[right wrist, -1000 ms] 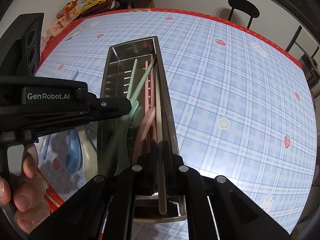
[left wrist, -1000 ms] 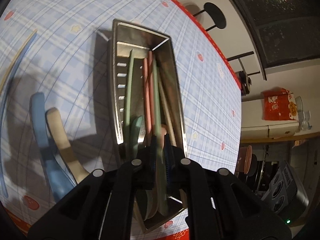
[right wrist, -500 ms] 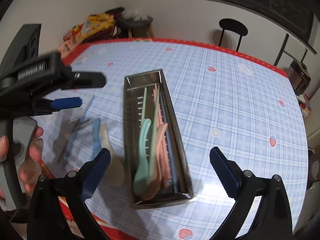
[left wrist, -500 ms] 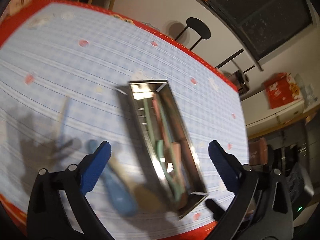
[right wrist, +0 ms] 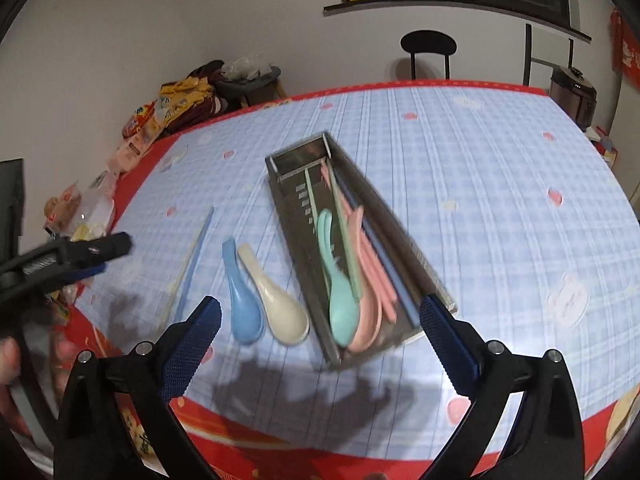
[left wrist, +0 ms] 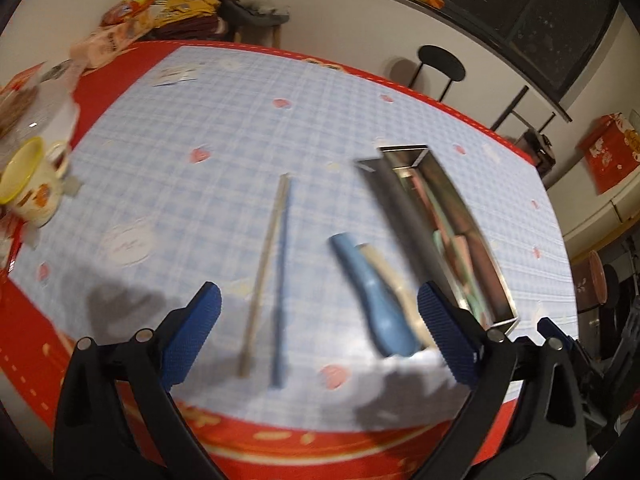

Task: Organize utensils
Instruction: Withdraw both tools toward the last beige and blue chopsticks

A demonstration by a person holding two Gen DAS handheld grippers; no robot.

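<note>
A steel tray (right wrist: 297, 252) lies on the blue checked cloth and holds a green spoon (right wrist: 340, 296), a pink spoon (right wrist: 366, 322) and green, pink and blue chopsticks. To the tray's left a blue spoon (right wrist: 242, 304) and a cream spoon (right wrist: 280, 304) lie on the cloth, with a beige and a blue chopstick (right wrist: 192, 256) further left. My right gripper (right wrist: 322, 324) hangs open above the spoons and the tray's near end, holding nothing. My left gripper (left wrist: 320, 320) is open and empty over the beige chopstick (left wrist: 262, 276), blue chopstick (left wrist: 282, 280) and blue spoon (left wrist: 376, 308); the tray (left wrist: 404, 220) is to its right.
A yellow-rimmed mug (left wrist: 28, 184) stands at the cloth's left edge beside snack packets (right wrist: 136, 140). The red table border (left wrist: 320, 444) runs along the near edge. A black stool (right wrist: 428, 46) and a rice cooker (right wrist: 572, 96) stand beyond the far side.
Both grippers went from shut on utensils in the tray to wide open, leaving them there. Both pulled up and back; the left one swung left over the loose chopsticks.
</note>
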